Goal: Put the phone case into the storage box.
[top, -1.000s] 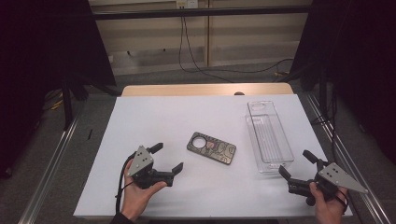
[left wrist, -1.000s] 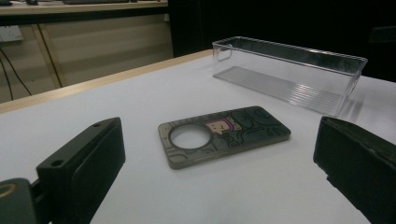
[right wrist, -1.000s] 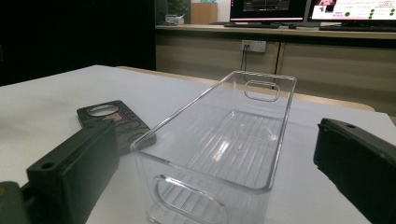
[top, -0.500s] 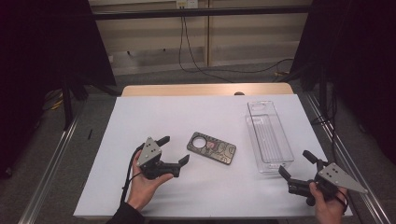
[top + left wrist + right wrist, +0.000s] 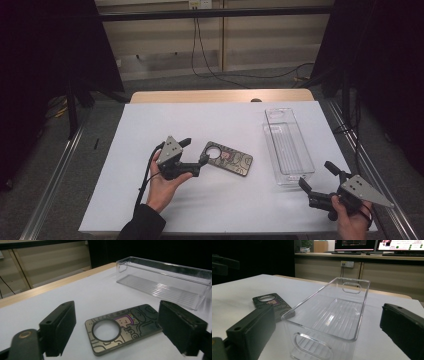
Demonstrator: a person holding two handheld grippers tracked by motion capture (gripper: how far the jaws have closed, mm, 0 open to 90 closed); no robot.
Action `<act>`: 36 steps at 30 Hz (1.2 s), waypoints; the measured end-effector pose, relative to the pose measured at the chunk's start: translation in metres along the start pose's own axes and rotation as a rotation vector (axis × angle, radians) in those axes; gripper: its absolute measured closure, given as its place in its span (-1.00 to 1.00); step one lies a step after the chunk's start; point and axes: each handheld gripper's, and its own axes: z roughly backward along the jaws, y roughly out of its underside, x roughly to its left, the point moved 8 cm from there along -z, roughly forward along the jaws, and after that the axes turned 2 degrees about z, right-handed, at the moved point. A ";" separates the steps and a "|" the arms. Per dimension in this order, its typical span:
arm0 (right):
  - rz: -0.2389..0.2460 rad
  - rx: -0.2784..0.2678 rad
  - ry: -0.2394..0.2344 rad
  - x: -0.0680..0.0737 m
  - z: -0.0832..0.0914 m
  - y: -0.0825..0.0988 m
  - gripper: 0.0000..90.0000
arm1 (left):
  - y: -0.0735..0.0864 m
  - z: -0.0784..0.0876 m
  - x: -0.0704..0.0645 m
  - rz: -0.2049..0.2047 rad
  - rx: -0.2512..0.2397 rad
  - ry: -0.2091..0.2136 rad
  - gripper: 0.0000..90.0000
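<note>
Left gripper view — phone case [image 5: 124,326] between jaws

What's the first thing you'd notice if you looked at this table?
Probably the phone case with cartoon doodles and a round hole, lying flat in the middle of the white table. The left gripper sits right at its end, and its fingers have just been closing with the case between them, not yet touching it. To the right stands an empty clear plastic bin, with the right gripper open just in front of it.
</note>
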 end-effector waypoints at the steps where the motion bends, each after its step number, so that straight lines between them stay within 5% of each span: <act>1: 0.000 0.000 0.000 0.000 0.000 0.000 -1.00 | 0.000 0.000 0.000 0.000 0.000 0.000 -0.50; 16: 0.005 0.001 -0.010 0.002 0.000 0.000 -1.00 | 0.003 0.000 -0.008 -0.030 0.047 0.080 0.52; 24: 0.000 -0.003 -0.008 0.001 0.000 0.000 -1.00 | 0.007 0.002 -0.005 0.015 0.124 0.105 1.00; 30: 0.000 -0.003 -0.006 0.001 0.000 0.000 -1.00 | 0.014 -0.002 -0.012 0.040 0.237 0.163 1.00; 36: 0.000 -0.004 -0.007 0.001 0.000 -0.001 -1.00 | 0.024 -0.009 -0.011 0.053 0.361 0.167 1.00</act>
